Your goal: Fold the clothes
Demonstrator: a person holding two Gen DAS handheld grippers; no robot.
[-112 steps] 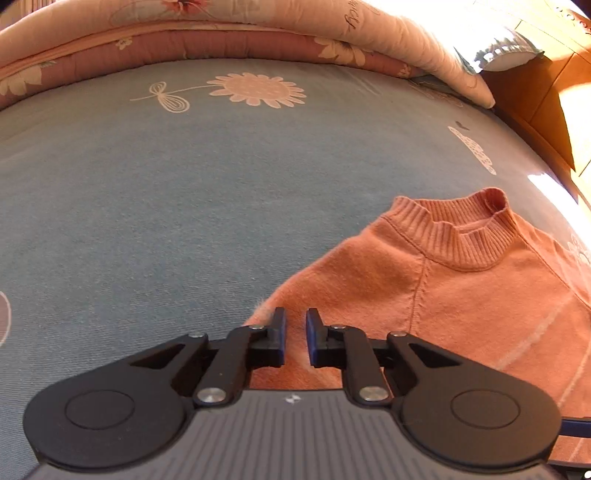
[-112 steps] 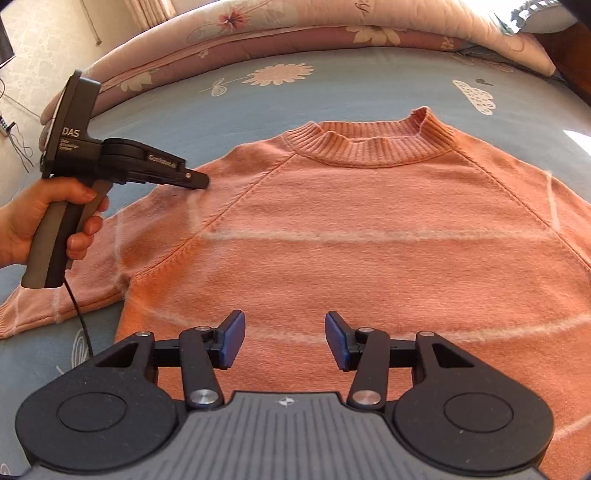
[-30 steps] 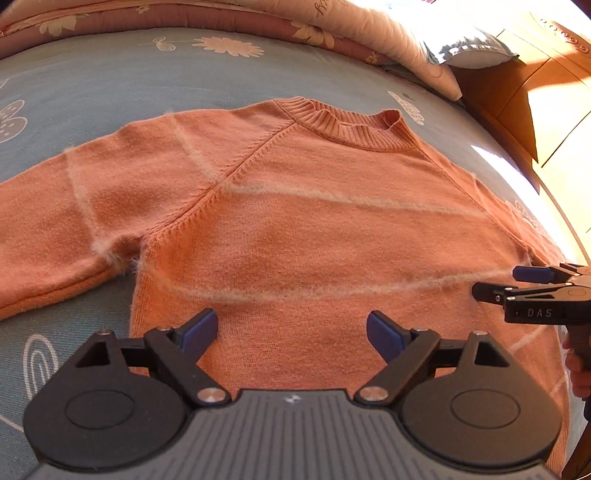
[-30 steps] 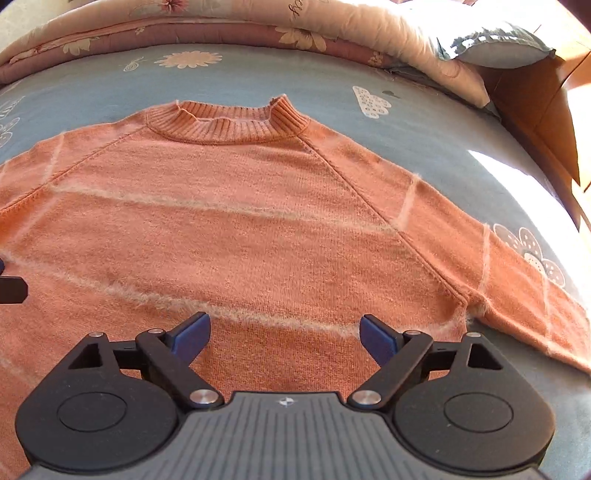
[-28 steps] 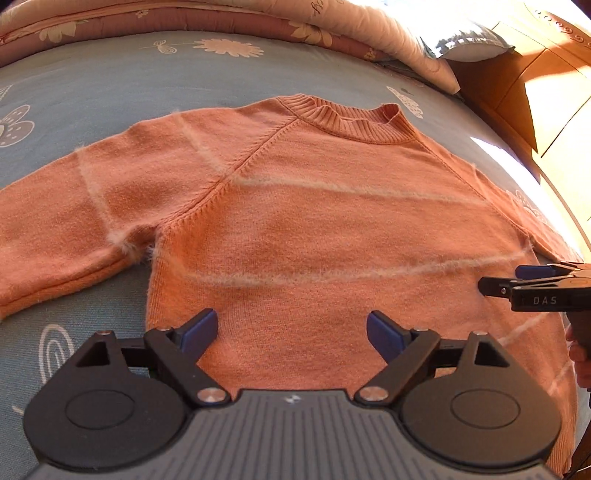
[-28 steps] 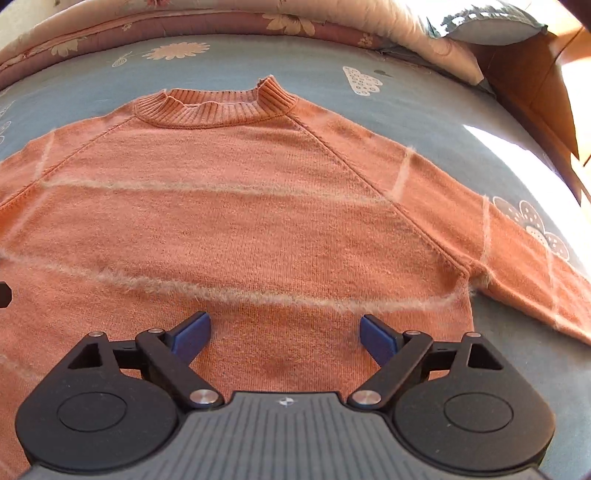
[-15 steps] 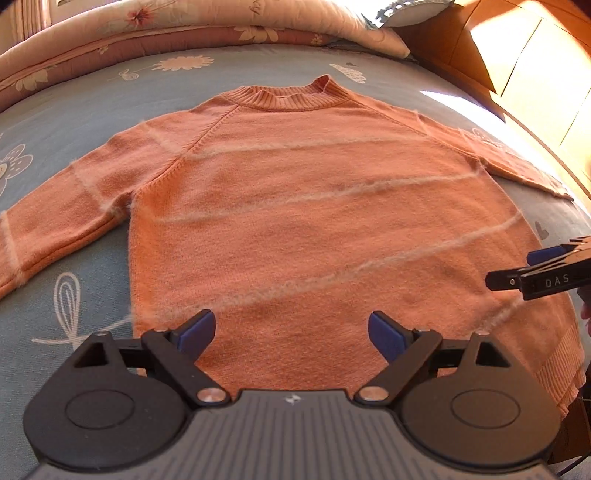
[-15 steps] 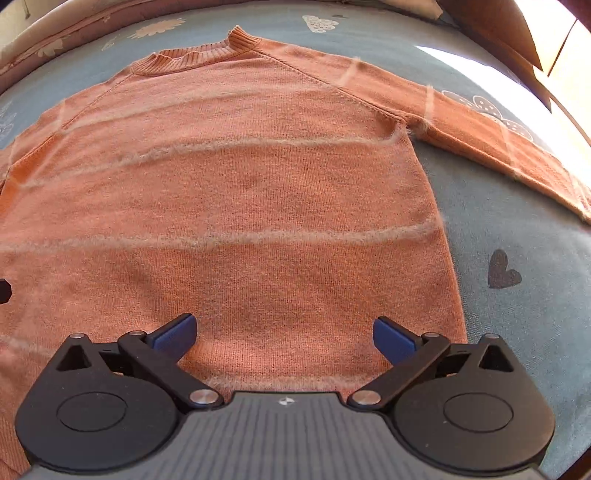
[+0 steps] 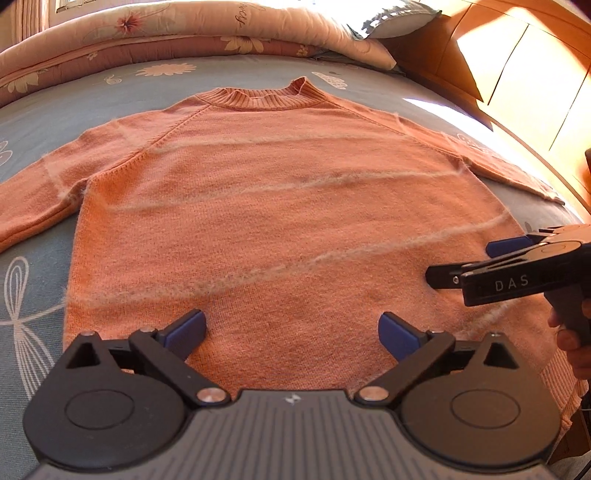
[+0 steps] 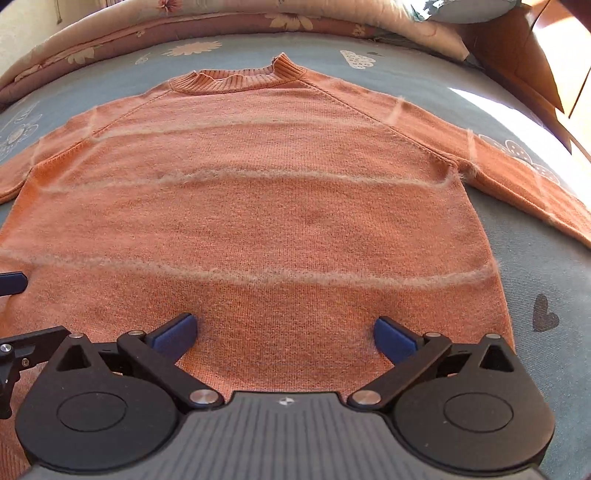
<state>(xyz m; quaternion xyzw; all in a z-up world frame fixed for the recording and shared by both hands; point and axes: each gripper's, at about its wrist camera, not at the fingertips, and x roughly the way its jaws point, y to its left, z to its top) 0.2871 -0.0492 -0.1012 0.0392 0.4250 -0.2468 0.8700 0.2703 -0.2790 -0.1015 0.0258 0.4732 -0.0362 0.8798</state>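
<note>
An orange knit sweater (image 9: 280,192) with thin pale stripes lies flat, front up, on the blue bedsheet (image 9: 33,280), collar at the far end and both sleeves spread out to the sides. My left gripper (image 9: 293,328) hovers over the hem on the left side, open with nothing between its blue pads. My right gripper (image 10: 284,334) hovers over the hem on the right side, open and empty too. The right gripper (image 9: 469,264) also shows in the left wrist view at the right edge, held by a hand (image 9: 576,343). The sweater (image 10: 258,206) fills most of the right wrist view.
A rolled pink floral quilt (image 9: 207,26) and a pillow (image 9: 399,18) lie along the far edge of the bed. A wooden headboard or cabinet (image 9: 517,85) stands at the right, in strong sunlight. Bare blue sheet (image 10: 546,295) with printed motifs borders the sweater on both sides.
Both grippers have drawn back from the shoulders to the hem, so the whole sweater now shows. The left gripper, shut near the left shoulder earlier, is now open wide.
</note>
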